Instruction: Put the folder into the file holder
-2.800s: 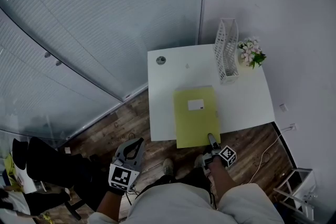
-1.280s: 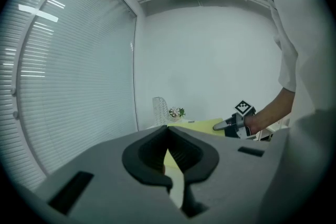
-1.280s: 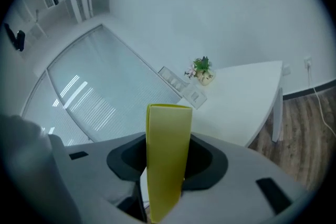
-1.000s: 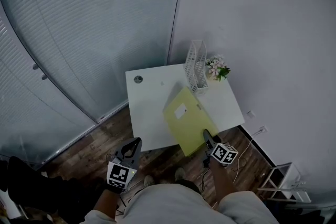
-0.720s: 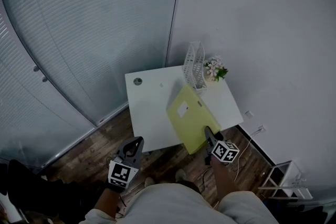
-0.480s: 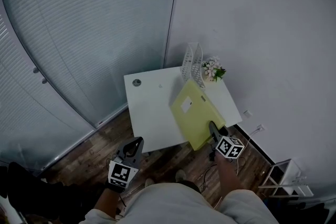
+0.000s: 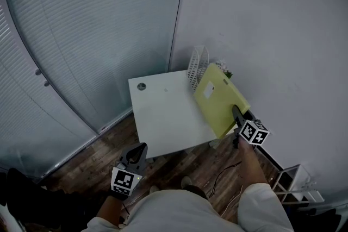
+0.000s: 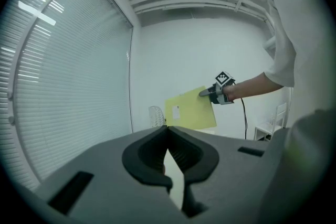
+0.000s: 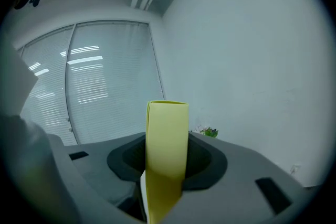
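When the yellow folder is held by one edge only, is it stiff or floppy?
Probably fairly stiff: the right gripper holds the folder by one edge in the air, and it looks flat, without sagging. It seems light too, since one grip carries it.

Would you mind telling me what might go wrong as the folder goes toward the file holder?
1. The right gripper pinches the folder at one end only, off the table; it might swing or slip.
2. Its far end is close to the file holder and flowers; a misjudged entry could knock either over.
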The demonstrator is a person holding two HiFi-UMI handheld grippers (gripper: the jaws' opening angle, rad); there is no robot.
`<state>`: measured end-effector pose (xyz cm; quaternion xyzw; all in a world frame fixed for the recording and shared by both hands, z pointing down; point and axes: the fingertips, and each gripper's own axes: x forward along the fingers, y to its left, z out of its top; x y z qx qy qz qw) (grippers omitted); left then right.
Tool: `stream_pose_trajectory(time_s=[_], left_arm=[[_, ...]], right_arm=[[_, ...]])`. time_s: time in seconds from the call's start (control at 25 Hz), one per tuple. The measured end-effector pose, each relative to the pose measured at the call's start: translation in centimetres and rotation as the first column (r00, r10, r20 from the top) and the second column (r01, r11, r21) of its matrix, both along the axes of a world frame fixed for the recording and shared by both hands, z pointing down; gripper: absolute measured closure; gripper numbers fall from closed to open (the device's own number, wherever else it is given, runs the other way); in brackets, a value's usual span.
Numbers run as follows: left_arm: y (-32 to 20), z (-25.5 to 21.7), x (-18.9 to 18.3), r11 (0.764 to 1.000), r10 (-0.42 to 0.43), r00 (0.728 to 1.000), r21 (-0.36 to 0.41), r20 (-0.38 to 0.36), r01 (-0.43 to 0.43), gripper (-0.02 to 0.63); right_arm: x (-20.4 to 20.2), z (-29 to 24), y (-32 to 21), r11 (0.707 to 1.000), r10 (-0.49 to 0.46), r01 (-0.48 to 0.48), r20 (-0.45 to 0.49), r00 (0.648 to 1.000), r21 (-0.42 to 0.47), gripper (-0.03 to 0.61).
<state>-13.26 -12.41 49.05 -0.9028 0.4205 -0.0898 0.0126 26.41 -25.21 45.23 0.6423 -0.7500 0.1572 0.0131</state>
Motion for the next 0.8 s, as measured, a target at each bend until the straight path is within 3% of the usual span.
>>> stream_pose_trajectory(time_s=[0.4,0.8], left_arm=[[0.0,0.0,-0.8,0.997,-0.074,0.997,-0.01,-0.001,0.074,0.604],[-1.2,0.5,2.2,0.989,-0.147,0.989,-0.019,-0.009,0.147,0.604]], right_arm=[[1.2,-3.1,-6.2,0.999,-0.028,0.025,-0.13,0.991,-0.028,0.416],[2.4,-2.3,-11.7,0.991,-0.099,0.078,-0.201,0.975,-0.107,0.416]])
